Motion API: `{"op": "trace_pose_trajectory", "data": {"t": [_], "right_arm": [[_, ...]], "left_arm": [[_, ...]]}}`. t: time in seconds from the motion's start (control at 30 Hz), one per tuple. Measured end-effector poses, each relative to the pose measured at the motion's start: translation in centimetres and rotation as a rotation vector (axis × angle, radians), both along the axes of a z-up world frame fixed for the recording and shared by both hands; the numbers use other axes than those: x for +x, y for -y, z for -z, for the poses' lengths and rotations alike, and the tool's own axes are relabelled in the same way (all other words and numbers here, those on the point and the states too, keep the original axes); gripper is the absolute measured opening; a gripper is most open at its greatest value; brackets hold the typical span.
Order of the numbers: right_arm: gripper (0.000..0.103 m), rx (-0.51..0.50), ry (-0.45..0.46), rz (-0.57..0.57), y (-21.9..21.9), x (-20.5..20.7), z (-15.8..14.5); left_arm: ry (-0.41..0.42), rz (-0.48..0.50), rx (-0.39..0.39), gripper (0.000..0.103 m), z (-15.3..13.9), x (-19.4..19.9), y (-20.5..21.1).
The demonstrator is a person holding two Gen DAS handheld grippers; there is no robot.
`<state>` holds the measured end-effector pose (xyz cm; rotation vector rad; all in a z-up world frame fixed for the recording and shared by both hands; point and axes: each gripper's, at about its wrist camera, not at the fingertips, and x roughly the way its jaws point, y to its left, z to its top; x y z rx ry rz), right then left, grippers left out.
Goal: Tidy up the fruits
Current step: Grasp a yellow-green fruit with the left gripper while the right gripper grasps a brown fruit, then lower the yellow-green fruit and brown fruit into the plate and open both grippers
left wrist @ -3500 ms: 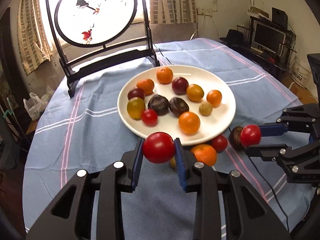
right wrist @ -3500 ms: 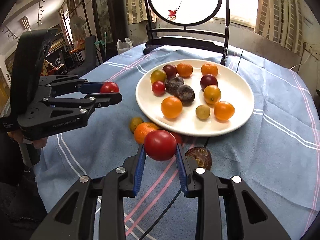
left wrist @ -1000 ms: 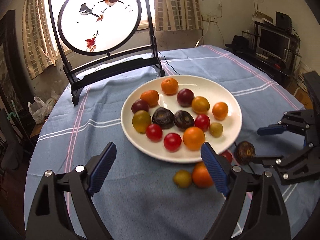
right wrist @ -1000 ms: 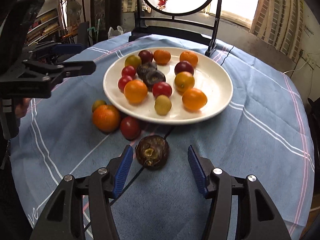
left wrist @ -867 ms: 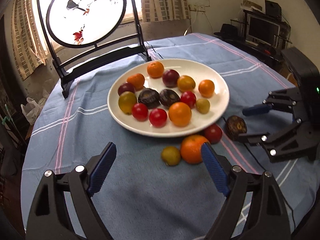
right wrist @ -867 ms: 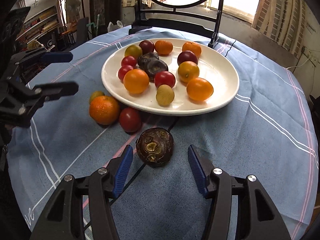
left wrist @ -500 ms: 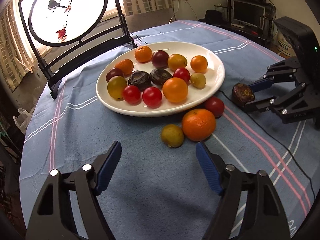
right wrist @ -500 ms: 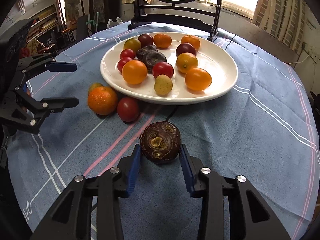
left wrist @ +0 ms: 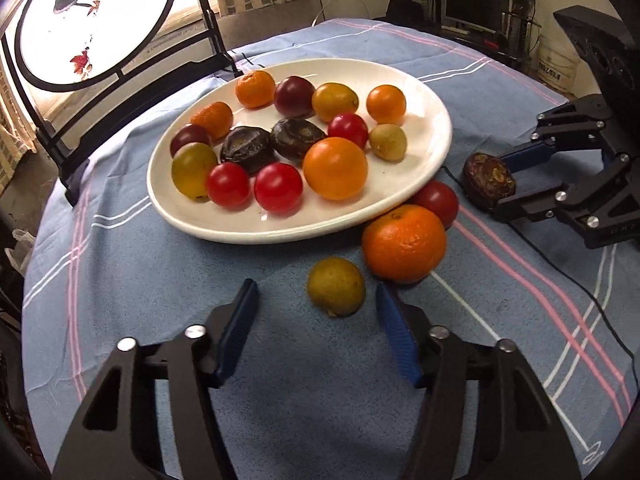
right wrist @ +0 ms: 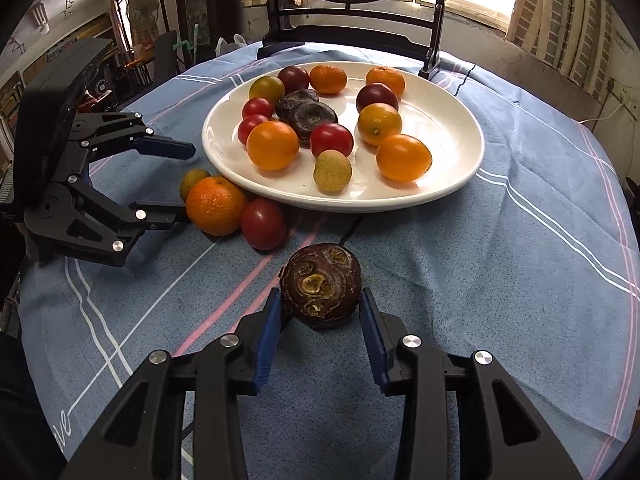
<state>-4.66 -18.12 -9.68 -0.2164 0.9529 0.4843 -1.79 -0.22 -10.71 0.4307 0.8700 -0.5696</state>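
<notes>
A white plate (left wrist: 420, 92) holds several tomatoes, oranges and dark fruits. On the blue cloth in front of it lie a small yellow-green fruit (left wrist: 336, 286), a mandarin (left wrist: 404, 244) and a red tomato (left wrist: 436, 202). My left gripper (left wrist: 315, 286) straddles the yellow-green fruit; its jaws are closing and the pads stand clear of it. My right gripper (right wrist: 320, 294) is shut on a dark brown wrinkled fruit (right wrist: 320, 280) just above the cloth. In the right wrist view the left gripper (right wrist: 186, 182) sits beside the mandarin (right wrist: 216, 206).
A black stand with a round painted screen (left wrist: 92, 20) rises behind the plate. A black cable (left wrist: 560, 260) runs across the cloth from under the plate's rim. The round table falls away on all sides; a monitor (left wrist: 478, 0) stands beyond it.
My left gripper has come down toward the small yellow-green fruit and its jaws have narrowed around it. My right gripper has closed on the dark brown fruit.
</notes>
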Motion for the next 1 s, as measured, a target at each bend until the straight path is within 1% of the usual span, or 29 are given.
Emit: {"op": "trace_pose_trajectory", "data": {"t": [0.03, 0.07, 0.13, 0.23, 0.33, 0.47, 0.57, 0.7, 0.83, 0.93, 1.0], "right_arm": [[0.039, -0.001, -0.001, -0.001, 0.0, 0.0, 0.0], [0.039, -0.002, -0.001, -0.001, -0.1, -0.1, 0.1], [0.039, -0.005, 0.001, -0.004, -0.2, -0.3, 0.0], [0.039, -0.001, 0.010, -0.004, 0.0, -0.8, -0.4], [0.039, 0.010, 0.028, 0.009, 0.3, -1.2, -1.1], [0.039, 0.040, 0.076, 0.032, 0.8, -1.3, -2.6], [0.039, 0.066, 0.127, 0.044, 0.9, -1.0, -4.3], [0.039, 0.096, 0.206, 0.053, 0.6, -0.2, -7.1], [0.039, 0.141, 0.293, 0.090, 0.2, 1.7, -9.9], [0.039, 0.194, 0.325, 0.135, 0.2, 3.5, -11.2], [0.039, 0.233, 0.318, 0.161, 0.1, 4.9, -11.5]], "left_arm": [[-0.016, 0.015, -0.014, 0.036, 0.0, -0.2, 0.1], [-0.015, 0.019, -0.014, 0.028, 0.0, -0.5, 0.3], [-0.002, 0.018, -0.004, 0.028, 0.0, -0.9, 0.6], [-0.008, 0.011, -0.040, 0.027, -0.6, -1.3, 0.1], [0.024, 0.000, -0.078, 0.027, -2.2, -2.2, -0.5], [0.109, -0.053, -0.111, 0.027, -5.1, -2.7, -0.9], [0.170, -0.112, -0.137, 0.027, -7.1, -2.1, -0.9], [0.237, -0.200, -0.134, 0.027, -8.7, -0.5, 0.0], [0.235, -0.318, -0.150, 0.027, -9.2, 2.4, 0.7], [0.194, -0.401, -0.189, 0.027, -9.3, 4.7, 0.8], [0.186, -0.448, -0.202, 0.027, -9.2, 6.0, 0.7]]}}
